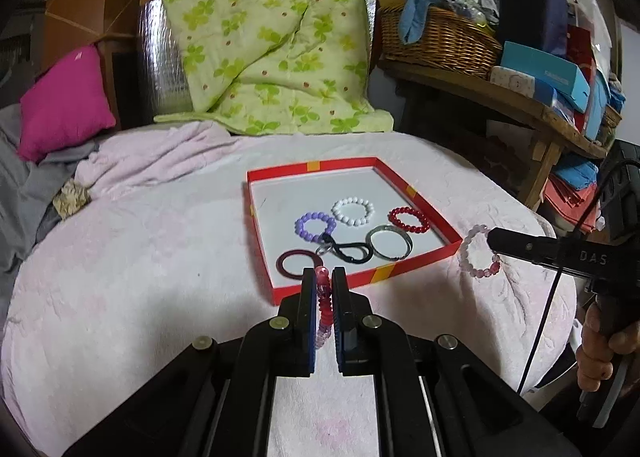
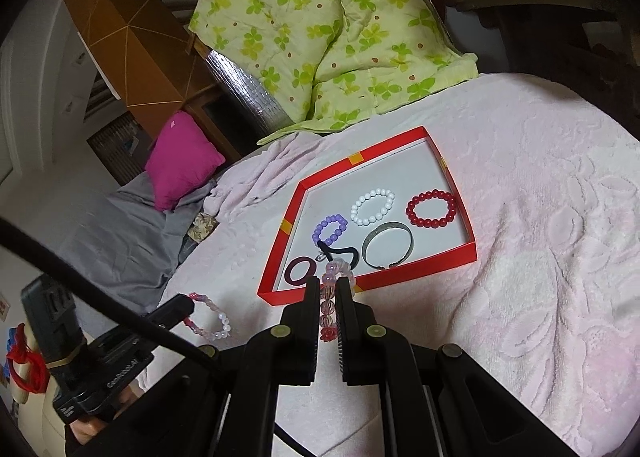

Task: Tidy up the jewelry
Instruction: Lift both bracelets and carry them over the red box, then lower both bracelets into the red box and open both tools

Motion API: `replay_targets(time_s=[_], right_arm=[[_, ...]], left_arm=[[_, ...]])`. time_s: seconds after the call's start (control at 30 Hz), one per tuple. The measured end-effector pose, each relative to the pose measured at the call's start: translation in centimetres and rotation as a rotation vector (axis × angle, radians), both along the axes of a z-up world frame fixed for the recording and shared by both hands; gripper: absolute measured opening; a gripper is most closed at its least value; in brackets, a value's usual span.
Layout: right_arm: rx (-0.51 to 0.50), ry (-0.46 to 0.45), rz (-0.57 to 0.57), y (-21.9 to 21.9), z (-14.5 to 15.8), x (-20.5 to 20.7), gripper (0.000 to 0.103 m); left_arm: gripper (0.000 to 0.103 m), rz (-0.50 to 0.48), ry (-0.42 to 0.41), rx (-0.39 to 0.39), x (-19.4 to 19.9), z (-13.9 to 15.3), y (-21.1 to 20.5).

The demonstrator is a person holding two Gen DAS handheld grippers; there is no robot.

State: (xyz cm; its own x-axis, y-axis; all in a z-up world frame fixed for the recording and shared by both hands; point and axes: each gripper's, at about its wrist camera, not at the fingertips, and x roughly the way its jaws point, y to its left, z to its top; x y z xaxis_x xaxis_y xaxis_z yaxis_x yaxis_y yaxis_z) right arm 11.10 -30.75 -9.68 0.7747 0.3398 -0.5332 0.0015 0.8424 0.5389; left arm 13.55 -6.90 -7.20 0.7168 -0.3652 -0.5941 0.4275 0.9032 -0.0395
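A red-rimmed box lid lies on the pale pink bedspread. Inside it are a white bead bracelet, a red bead bracelet, a purple bead bracelet, a metal bangle, a black hair tie and a dark ring. My left gripper is shut on a pink-and-white bead bracelet just in front of the lid. My right gripper is shut on a pale pink bead bracelet at the lid's near corner.
A green floral quilt and a magenta pillow lie behind the lid. A wicker basket and boxes fill a wooden shelf at the right. Grey cloth lies at the left.
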Motion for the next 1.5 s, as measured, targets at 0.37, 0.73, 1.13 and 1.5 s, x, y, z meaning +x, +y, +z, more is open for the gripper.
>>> replay_targets(time_s=[0.37,0.73,1.13,1.5], right_arm=[[-0.015,-0.008,0.002,0.6,0.6,1.4,0.008],[-0.045,0.009,-0.03,0.3,0.5,3.1,0.008],[-0.059,-0.015,-0.054,-0.4,1.0,8.2,0.008],[0.025,0.015,-0.059,-1.3,0.1,14.9,0.008]], left_arm=[[0.008,0.024,-0.028,0.045,0.8,-0.2,-0.4],[0.008,0.027,-0.094,0.12,2.7,0.8,-0.7],[0.008,0.006,-0.15,0.117,6.0,2.7,-2.8],[0.008,0.001,-0.062,0.003,13.7,2.0,-4.0]])
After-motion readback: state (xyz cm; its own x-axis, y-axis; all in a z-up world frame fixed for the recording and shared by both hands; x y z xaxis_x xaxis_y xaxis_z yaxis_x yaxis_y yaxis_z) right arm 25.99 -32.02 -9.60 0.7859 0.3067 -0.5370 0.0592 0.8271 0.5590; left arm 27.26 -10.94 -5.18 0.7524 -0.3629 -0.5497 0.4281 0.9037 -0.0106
